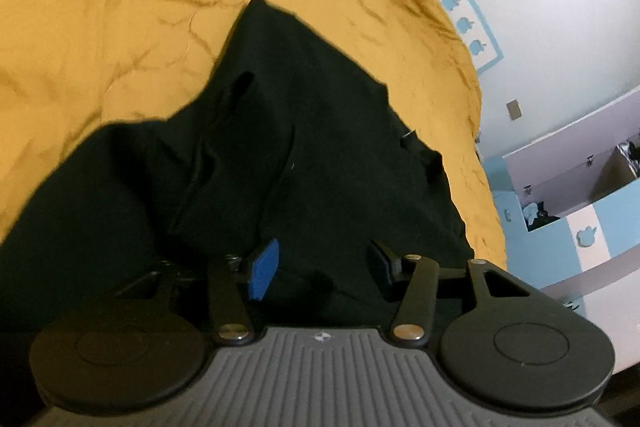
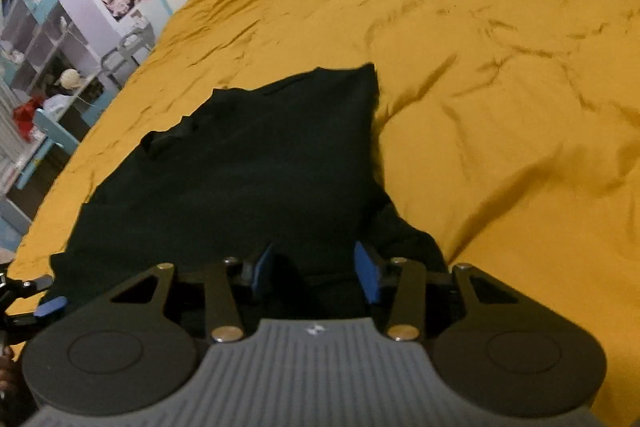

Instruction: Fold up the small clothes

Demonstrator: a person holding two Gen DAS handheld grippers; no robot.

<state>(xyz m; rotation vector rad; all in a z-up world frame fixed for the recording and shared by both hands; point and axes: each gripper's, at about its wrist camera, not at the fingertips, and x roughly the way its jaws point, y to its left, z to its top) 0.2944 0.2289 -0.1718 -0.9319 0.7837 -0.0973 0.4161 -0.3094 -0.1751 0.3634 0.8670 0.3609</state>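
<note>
A black garment (image 2: 248, 163) is lying on a mustard-yellow bedspread (image 2: 500, 107), which is covering the whole bed and is wrinkling all around it. In the right wrist view the garment is sitting toward the near edge of the bed, reaching from that edge up to about the middle, with one flat panel ending in a straight far hem and a sharp corner, and a rumpled fold bunching along its left side. The right gripper (image 2: 316, 271) is hanging just over the near part of the cloth with its blue-padded fingers (image 2: 366, 277) standing apart; dark fabric is showing in the gap, yet the pads are not pressing on it as far as the blur allows. At the lower left edge of that view, part of the left gripper (image 2: 50, 305) is showing beside the garment's near left corner. In the left wrist view the same garment (image 1: 288, 155) is rising in a peak toward the far side, with creases and a small opening near its middle, and its right side is running close to the right edge of the bed. The left gripper (image 1: 324, 267) is hovering low over the cloth, its fingers also spread, one blue pad (image 1: 262, 269) turned toward the camera, nothing clamped between them. Beyond the bed's right edge a white wall with blue trim (image 1: 560, 27) is curving past.
</note>
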